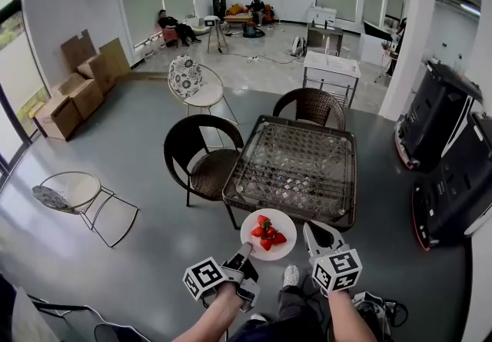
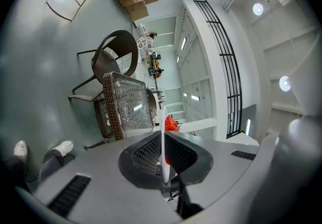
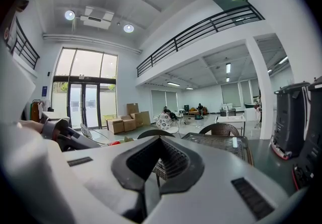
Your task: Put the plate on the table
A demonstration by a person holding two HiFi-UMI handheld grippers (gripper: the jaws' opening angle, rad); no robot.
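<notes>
A white plate [image 1: 268, 234] with several red strawberries [image 1: 267, 233] hangs in the air just in front of the near edge of the glass-topped wicker table [image 1: 296, 164]. My left gripper [image 1: 246, 250] is shut on the plate's near left rim. In the left gripper view the plate [image 2: 163, 153] shows edge-on between the jaws of the left gripper [image 2: 163, 140], with a strawberry [image 2: 171, 124] beyond them. My right gripper [image 1: 315, 230] is to the right of the plate, apart from it. In the right gripper view the right gripper [image 3: 160, 140] has its jaws closed on nothing.
Two dark wicker chairs [image 1: 201, 152] [image 1: 311, 106] stand at the table's left and far sides. Large black machines [image 1: 453, 179] are at the right. A wire side table [image 1: 77, 194] and cardboard boxes [image 1: 77, 87] are at the left. My shoes [image 1: 290, 277] are below the plate.
</notes>
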